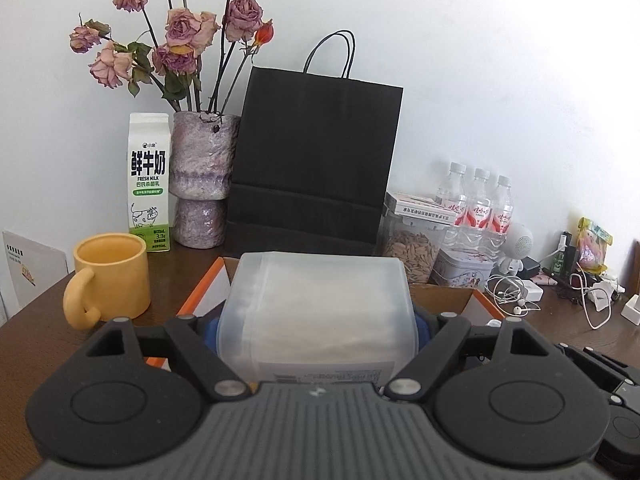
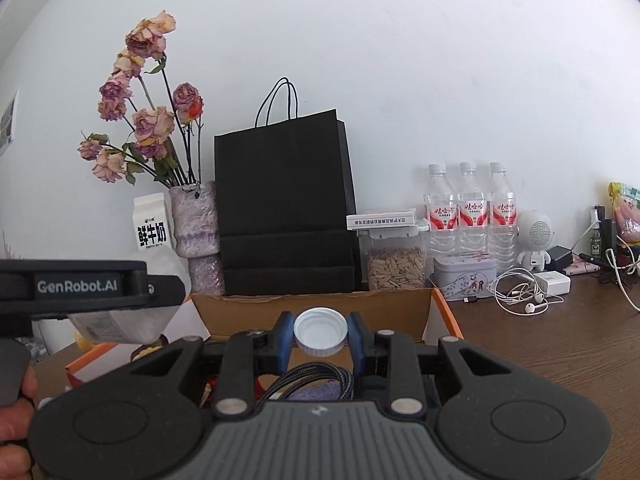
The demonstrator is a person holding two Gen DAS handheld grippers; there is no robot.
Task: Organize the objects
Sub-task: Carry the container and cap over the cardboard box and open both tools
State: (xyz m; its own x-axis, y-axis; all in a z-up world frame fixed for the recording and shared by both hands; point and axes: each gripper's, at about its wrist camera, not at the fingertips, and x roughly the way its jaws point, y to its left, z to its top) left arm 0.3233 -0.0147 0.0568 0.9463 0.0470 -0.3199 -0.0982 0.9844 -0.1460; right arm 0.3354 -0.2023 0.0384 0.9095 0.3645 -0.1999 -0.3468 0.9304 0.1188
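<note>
Clamped between the right gripper's (image 2: 321, 334) blue pads, a white bottle cap (image 2: 320, 331) is hanging at lower centre, above the open cardboard box (image 2: 404, 308). At left, the left gripper (image 1: 316, 332) is gripping a translucent plastic container (image 1: 318, 304) with jaws spread wide, long side crosswise, also over that box.

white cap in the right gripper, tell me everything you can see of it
The white cap is a round, plastic-looking screw lid with a ribbed rim and a hollow inside that faces up and toward the camera. It is off any bottle, clamped at its sides between the blue pads of the right gripper, above the open cardboard box.
</note>
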